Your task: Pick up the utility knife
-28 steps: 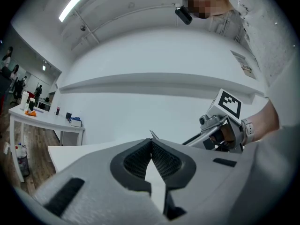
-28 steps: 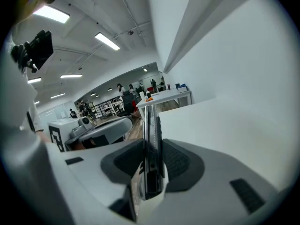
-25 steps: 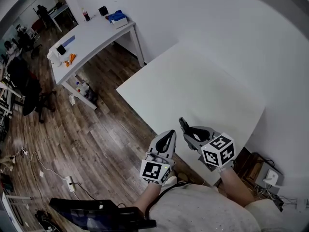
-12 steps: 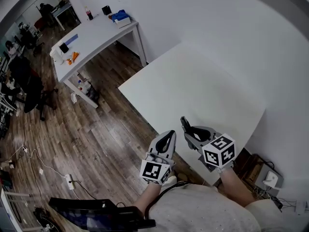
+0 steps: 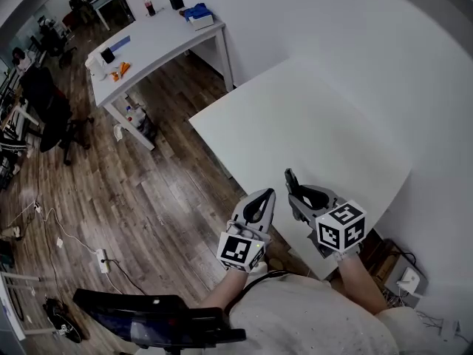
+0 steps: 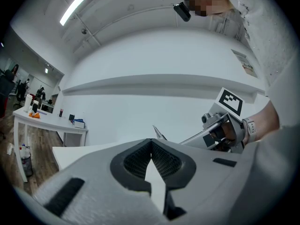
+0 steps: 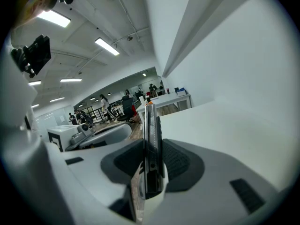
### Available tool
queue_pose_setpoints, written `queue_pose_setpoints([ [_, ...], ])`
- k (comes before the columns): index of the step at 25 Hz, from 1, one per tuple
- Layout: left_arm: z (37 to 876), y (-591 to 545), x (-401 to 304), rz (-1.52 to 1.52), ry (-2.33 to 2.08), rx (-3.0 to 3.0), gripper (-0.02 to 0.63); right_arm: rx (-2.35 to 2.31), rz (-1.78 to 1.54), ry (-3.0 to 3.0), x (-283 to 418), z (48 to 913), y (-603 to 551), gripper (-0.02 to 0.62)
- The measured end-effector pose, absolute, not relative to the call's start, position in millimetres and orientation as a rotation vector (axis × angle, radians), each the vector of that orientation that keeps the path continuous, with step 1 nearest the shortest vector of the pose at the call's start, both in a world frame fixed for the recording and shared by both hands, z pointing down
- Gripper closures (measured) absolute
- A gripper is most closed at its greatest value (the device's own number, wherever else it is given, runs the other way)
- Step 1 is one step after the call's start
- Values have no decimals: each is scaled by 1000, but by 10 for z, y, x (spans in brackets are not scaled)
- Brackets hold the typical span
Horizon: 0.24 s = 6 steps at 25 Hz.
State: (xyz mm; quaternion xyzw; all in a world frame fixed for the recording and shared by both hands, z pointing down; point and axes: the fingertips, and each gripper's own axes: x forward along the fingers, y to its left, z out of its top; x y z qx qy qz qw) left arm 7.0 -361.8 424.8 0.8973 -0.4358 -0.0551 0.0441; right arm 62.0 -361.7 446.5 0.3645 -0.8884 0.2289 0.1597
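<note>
Pickup looks done.
My right gripper (image 5: pixel 293 189) clamps the utility knife (image 7: pixel 151 144); left gripper (image 6: pixel 151 143), at 9 o'clock, closed, empty.

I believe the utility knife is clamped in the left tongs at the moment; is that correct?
Not quite: the utility knife is clamped in the right tongs, as the right gripper view shows. The left tongs are shut on nothing.
</note>
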Motion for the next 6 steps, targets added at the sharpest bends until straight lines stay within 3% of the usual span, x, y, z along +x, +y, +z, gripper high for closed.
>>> queue_pose_setpoints([
  [6, 4253, -3608, 80, -170, -1328, 2749, 598, 1060, 649, -2542, 643, 4460, -3612, 466],
])
